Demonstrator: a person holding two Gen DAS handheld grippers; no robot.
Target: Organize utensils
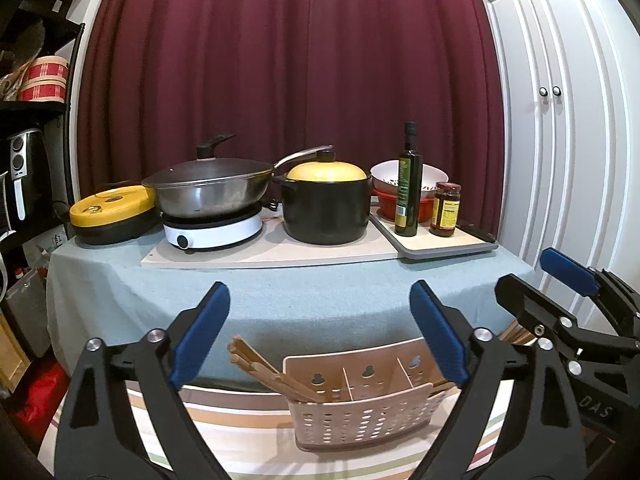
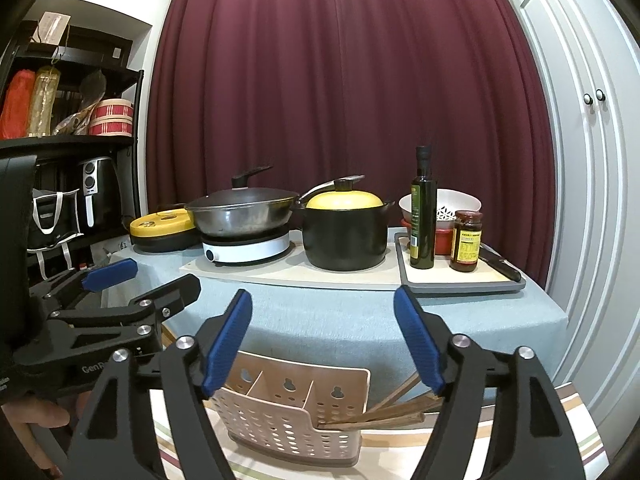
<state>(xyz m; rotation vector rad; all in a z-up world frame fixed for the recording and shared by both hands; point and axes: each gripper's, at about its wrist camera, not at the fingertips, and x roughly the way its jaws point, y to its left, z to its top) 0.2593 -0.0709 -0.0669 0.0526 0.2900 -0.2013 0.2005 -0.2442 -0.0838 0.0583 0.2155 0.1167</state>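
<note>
utensil caddy between two spread grippers, cooking table behind

a dark red pleated curtain (image 1: 288,60) is seen behind a table draped in a pale blue-grey cloth (image 1: 280,300), with white panelled cupboard doors (image 1: 560,120) at the right. on the table, a pale rectangular board (image 1: 272,254) is shown bearing a white round induction hob (image 1: 212,232), on which a lidded steel wok (image 1: 208,188) is set, and a black casserole pot with a yellow lid (image 1: 326,204). a flat round black pan with a yellow lid (image 1: 112,210) is placed at the left end. on a grey-rimmed tray (image 1: 444,246) at the right, a dark green glass oil bottle (image 1: 408,184), a brown sauce jar (image 1: 445,210) and a white colander nested in a red bowl (image 1: 388,192) are grouped, and a black-handled knife (image 2: 500,266) is laid along the tray's right edge.

nearer the cameras, a beige perforated plastic utensil caddy with three compartments (image 1: 364,408) is stood on a striped cloth (image 1: 248,436). wooden chopsticks (image 1: 272,372) are leant in its left end compartment, and a second bundle of wooden chopsticks (image 2: 384,414) in its right end compartment; the middle one appears empty.

the left gripper (image 1: 318,336) is held above the caddy with its blue-padded fingers spread wide, nothing between them. the right gripper (image 2: 322,344) is likewise held spread and empty. part of a hand (image 2: 36,420) is visible at the left edge of the right wrist view.
</note>
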